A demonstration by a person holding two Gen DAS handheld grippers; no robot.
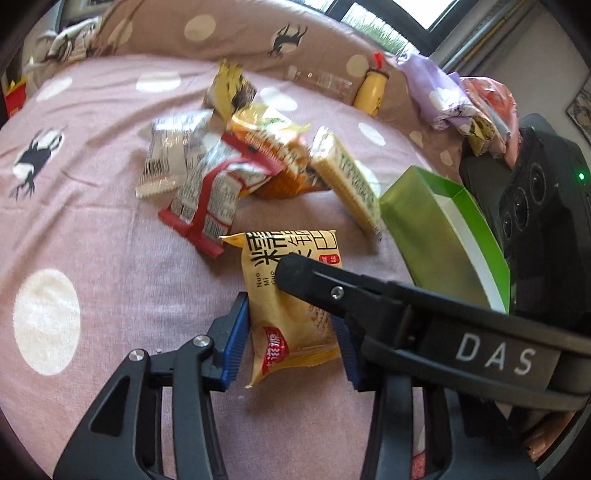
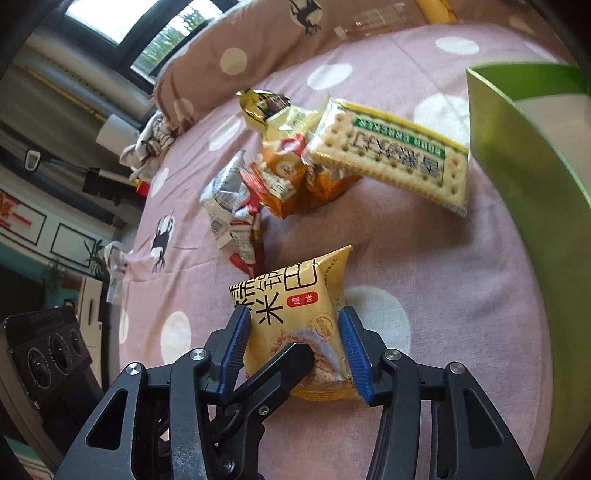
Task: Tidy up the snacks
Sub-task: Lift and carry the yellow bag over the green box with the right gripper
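Observation:
A yellow rice-snack packet [image 1: 288, 317] [image 2: 295, 317] lies on the pink dotted bedsheet [image 1: 110, 229], and both grippers meet on it. In the left wrist view my left gripper [image 1: 291, 347] has its blue pads [image 1: 234, 339] against the packet's two sides. A black finger of the right gripper [image 1: 314, 284] crosses over the packet's top. In the right wrist view my right gripper [image 2: 295, 354] pinches the same packet between its blue pads [image 2: 352, 354], with a left finger [image 2: 280, 365] lying across the front. An open green box [image 1: 424, 229] [image 2: 517, 147] stands to the right.
Behind the packet lies a loose pile: a cracker pack [image 1: 347, 181] [image 2: 391, 155], an orange bag [image 1: 280, 155], red-and-white packets [image 1: 214, 192] and a silver one [image 1: 170, 155]. A yellow bottle [image 1: 369, 92] and a clear bottle [image 1: 321, 81] rest against the brown pillow [image 1: 221, 29].

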